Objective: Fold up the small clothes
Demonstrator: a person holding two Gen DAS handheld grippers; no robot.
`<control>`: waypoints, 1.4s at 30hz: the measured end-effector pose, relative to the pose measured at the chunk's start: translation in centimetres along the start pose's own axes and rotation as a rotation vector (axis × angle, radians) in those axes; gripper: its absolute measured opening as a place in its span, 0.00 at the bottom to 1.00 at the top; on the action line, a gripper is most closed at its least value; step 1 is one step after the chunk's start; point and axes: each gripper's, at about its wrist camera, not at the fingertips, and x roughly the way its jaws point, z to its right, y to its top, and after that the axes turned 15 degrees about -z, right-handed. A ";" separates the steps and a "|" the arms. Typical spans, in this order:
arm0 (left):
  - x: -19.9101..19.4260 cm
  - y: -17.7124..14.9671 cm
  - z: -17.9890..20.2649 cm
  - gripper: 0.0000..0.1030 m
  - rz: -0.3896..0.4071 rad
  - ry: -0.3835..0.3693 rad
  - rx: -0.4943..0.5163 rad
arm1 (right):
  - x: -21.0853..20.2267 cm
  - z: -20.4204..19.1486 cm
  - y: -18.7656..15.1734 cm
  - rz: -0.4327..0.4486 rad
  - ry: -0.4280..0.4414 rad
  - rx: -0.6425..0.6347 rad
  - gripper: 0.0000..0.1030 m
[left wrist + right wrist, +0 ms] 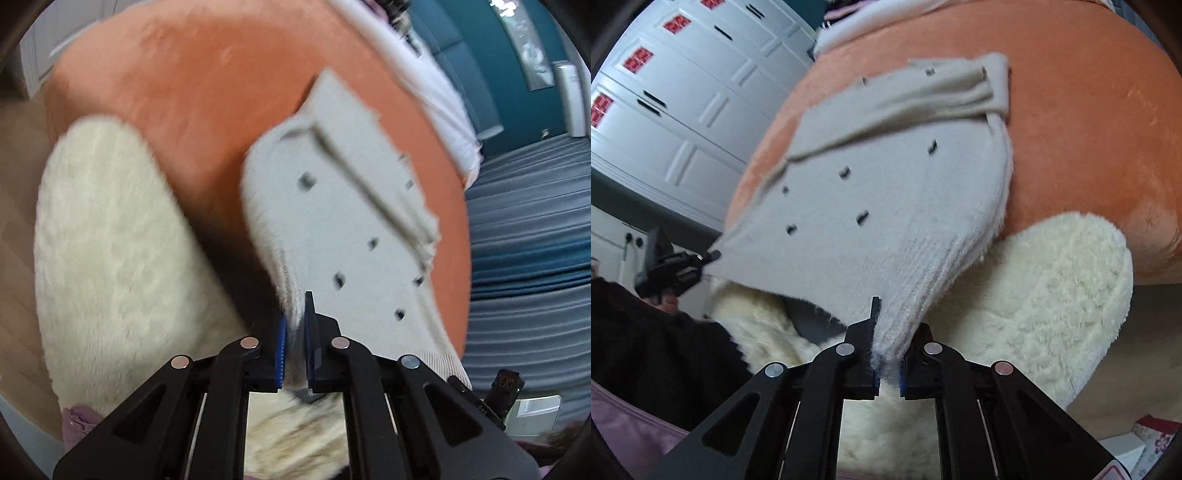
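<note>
Left gripper (pixel 295 343) and right gripper (pixel 886 354) each pinch a hem corner of the grey sweater (pixel 343 221), lifted (blurred), long axis running ahead of the fingers over the orange cushion (pixel 207 85).

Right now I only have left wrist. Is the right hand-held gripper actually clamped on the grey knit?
Observer: Yes. The right hand-held gripper is shut on the grey knit at a hem corner.
Operator: Anything near it on that side?
Observer: A floral-print box sits low on its right, apart from the knit.
Operator: My grip from outside?
Observer: The left hand-held gripper pinches the opposite hem corner; the hem spans between both.
</note>
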 end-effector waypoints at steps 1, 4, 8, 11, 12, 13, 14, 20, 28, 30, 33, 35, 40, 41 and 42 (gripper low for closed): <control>-1.1 1.6 1.7 0.07 0.053 -0.032 0.034 | -1.6 -0.1 1.1 0.066 0.032 0.003 0.07; -2.4 9.1 6.9 0.07 0.206 -0.095 0.165 | -6.0 0.9 7.0 0.329 0.132 0.001 0.07; 1.5 19.0 12.1 0.13 0.333 -0.023 0.246 | -4.9 6.2 17.9 0.539 0.224 0.168 0.10; 7.5 24.0 12.9 0.45 0.351 0.151 0.214 | 0.4 9.8 24.9 0.506 0.161 0.367 0.20; 9.7 25.2 12.6 0.47 0.339 0.226 0.178 | 2.6 11.1 26.3 0.466 0.140 0.455 0.20; 11.0 25.7 12.1 0.47 0.313 0.260 0.172 | 3.9 11.6 26.8 0.438 0.124 0.511 0.20; 12.1 25.8 11.5 0.49 0.286 0.287 0.168 | 4.5 11.9 26.8 0.428 0.116 0.536 0.21; 15.1 24.8 9.0 0.80 0.247 0.294 0.176 | 4.9 9.6 24.5 0.461 -0.162 0.440 0.66; 18.4 28.0 10.0 0.04 0.166 0.365 0.141 | 9.7 10.6 29.5 0.278 -0.341 0.383 0.08; 15.7 27.5 10.8 0.03 0.242 0.295 0.150 | 8.1 8.9 29.5 0.321 -0.347 0.349 0.07; 11.3 27.1 12.1 0.03 0.331 0.209 0.165 | 2.7 6.0 28.5 0.495 -0.245 0.293 0.07; 10.7 27.9 12.2 0.03 0.361 0.233 0.158 | 0.2 5.0 28.3 0.581 -0.208 0.260 0.07; 18.4 32.3 7.0 0.04 0.189 0.406 0.047 | 7.7 11.7 32.5 0.342 -0.321 0.373 0.07; 19.4 32.3 6.1 0.05 0.184 0.384 0.045 | 10.6 13.9 33.1 0.238 -0.325 0.437 0.05; 19.2 31.7 6.3 0.06 0.232 0.390 0.076 | 12.4 15.4 32.9 0.205 -0.300 0.461 0.04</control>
